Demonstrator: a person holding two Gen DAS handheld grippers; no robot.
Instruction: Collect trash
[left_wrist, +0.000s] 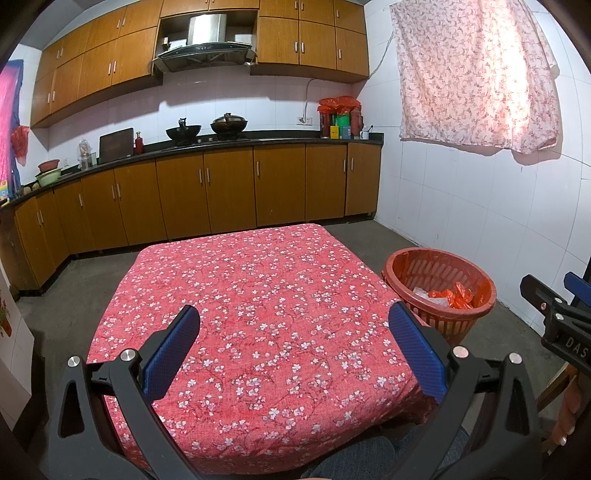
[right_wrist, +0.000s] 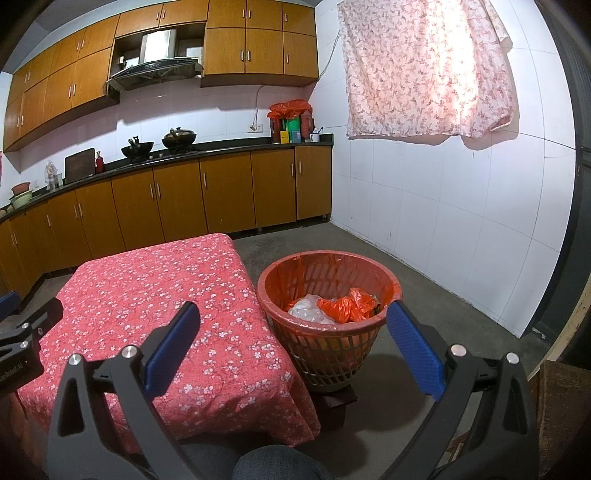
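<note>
Red floral cloth covered the low bench (left_wrist: 258, 295) filling the left wrist view, with no loose rubbish visible on it. The left gripper (left_wrist: 293, 349) hung above its near edge, blue pads spread wide apart and holding nothing. To the right, on the floor just beside the bench, stood the red basket (left_wrist: 413, 258) holding the trash.

From the right wrist view, the right gripper (right_wrist: 291, 349) was likewise spread apart and empty, aimed between bench and basket. Inside the basket lay an orange plastic bag (right_wrist: 347, 304) against clear plastic (right_wrist: 308, 310). Collection looked nearly finished; any further drop should probably be released above the rim's centre. Kitchen cabinets (right_wrist: 166, 206) stood well behind, nothing obstructing.
</note>
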